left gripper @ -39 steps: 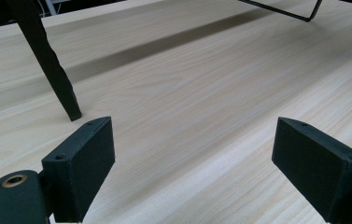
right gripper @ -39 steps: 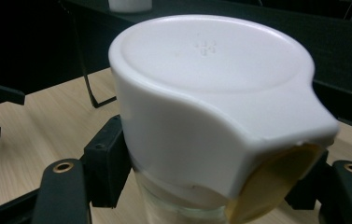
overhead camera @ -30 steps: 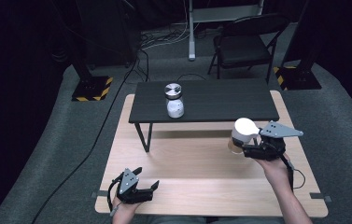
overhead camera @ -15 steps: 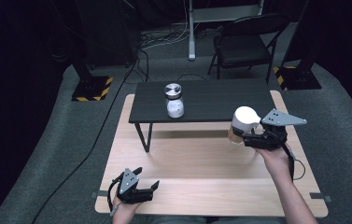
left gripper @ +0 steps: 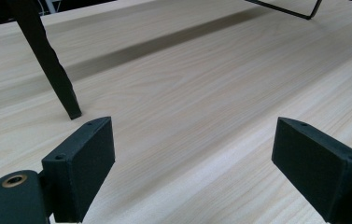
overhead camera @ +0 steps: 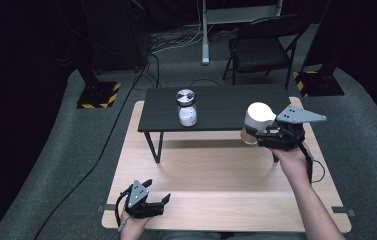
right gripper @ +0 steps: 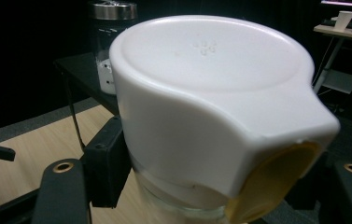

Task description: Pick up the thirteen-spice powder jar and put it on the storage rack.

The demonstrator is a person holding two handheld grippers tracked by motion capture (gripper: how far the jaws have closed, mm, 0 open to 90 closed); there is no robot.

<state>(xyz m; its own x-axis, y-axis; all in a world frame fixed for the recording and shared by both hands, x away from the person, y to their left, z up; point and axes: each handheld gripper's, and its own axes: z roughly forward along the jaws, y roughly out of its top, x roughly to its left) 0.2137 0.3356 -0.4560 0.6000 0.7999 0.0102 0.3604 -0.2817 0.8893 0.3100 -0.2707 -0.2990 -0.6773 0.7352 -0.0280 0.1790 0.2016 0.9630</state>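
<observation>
My right gripper [overhead camera: 255,136] is shut on a glass container with a broad white spouted lid [overhead camera: 259,118]. It holds the container upright in the air at the right front edge of the low black table [overhead camera: 226,107]. The right gripper view has the white lid [right gripper: 211,93] close up, with a black jaw on each side of the glass below it. A glass jar with a metal lid [overhead camera: 186,107] holding something white stands on the black table, and the same jar [right gripper: 110,28] shows behind the held lid. My left gripper [overhead camera: 162,203] rests open near the wooden table's front left edge, nothing between its pads [left gripper: 85,158].
The wooden table top [overhead camera: 216,180] spreads between the two hands. A leg of the black table [left gripper: 52,70] stands ahead of the left gripper. A dark chair [overhead camera: 263,50] and stands with yellow-black bases [overhead camera: 98,94] are on the floor beyond.
My right gripper has lifted the white-lidded container and carried it a little left, toward the black table's edge. The left gripper has not moved.
</observation>
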